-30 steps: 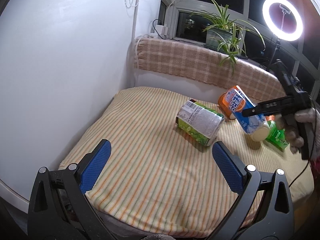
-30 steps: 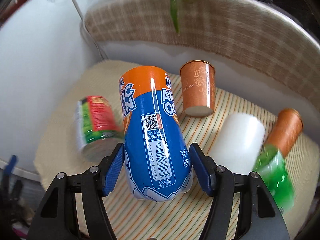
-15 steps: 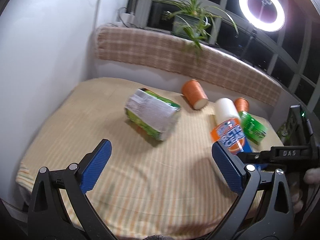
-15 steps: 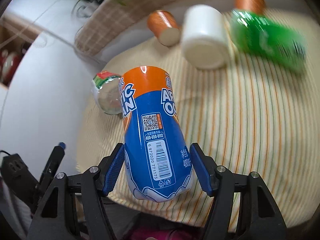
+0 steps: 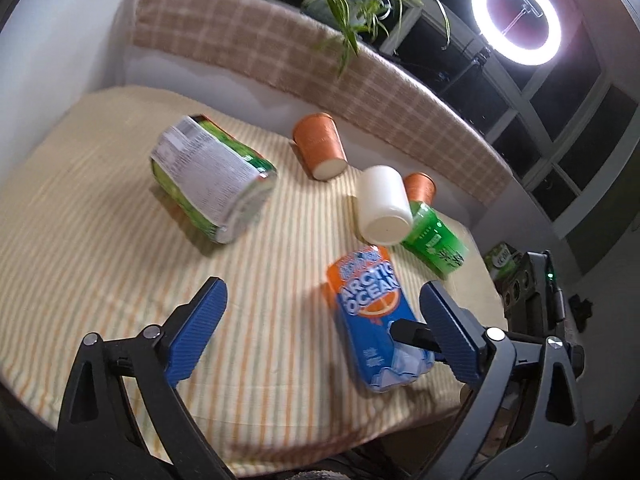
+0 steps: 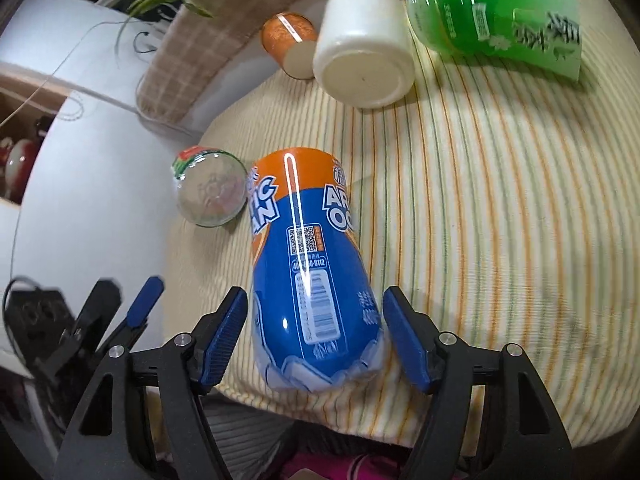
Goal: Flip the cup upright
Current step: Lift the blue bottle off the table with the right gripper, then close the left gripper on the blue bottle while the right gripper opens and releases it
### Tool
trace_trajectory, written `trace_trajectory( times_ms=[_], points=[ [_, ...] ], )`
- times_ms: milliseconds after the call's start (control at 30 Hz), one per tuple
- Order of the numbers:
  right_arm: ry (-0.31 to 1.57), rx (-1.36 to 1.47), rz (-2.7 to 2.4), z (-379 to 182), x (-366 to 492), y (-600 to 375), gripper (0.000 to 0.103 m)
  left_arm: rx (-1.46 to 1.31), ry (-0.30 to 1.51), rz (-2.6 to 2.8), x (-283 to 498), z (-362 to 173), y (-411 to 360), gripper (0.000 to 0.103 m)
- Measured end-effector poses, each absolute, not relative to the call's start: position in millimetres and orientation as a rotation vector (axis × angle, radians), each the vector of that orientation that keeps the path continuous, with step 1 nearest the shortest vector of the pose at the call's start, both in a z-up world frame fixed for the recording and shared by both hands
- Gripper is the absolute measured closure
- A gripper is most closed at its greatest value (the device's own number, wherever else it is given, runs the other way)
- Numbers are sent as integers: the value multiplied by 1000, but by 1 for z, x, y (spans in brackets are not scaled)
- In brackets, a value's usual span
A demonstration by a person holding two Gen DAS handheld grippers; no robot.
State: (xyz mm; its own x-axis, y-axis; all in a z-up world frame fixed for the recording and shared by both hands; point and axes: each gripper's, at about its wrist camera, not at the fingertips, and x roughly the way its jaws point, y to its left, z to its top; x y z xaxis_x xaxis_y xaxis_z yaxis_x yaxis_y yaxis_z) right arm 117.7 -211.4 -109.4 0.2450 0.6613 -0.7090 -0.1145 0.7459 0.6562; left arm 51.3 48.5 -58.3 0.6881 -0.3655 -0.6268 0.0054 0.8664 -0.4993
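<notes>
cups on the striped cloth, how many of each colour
blue and orange cup between the right gripper fingers: 1
orange cups: 2
white cup: 1
bright green cup: 1
green cup with a white label: 1
Total: 6

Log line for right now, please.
right gripper: shut on blue cup | cup: orange end up, over striped cloth | left gripper: open, empty
</notes>
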Motion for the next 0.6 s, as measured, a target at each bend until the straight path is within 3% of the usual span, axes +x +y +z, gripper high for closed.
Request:
trace_trajectory(
  times_ms=[133,300,600],
  points=[
    [1146,483,565,-94,105,-227,27,-559,864,-301,66,-65,40,6],
    [1072,500,510,-85,83,-256,27,-652,967,-370,85,-82,28,19],
    [1025,539,401,-86,60,-308,27,-731,1064,-380,112,-106,9,20]
  ],
)
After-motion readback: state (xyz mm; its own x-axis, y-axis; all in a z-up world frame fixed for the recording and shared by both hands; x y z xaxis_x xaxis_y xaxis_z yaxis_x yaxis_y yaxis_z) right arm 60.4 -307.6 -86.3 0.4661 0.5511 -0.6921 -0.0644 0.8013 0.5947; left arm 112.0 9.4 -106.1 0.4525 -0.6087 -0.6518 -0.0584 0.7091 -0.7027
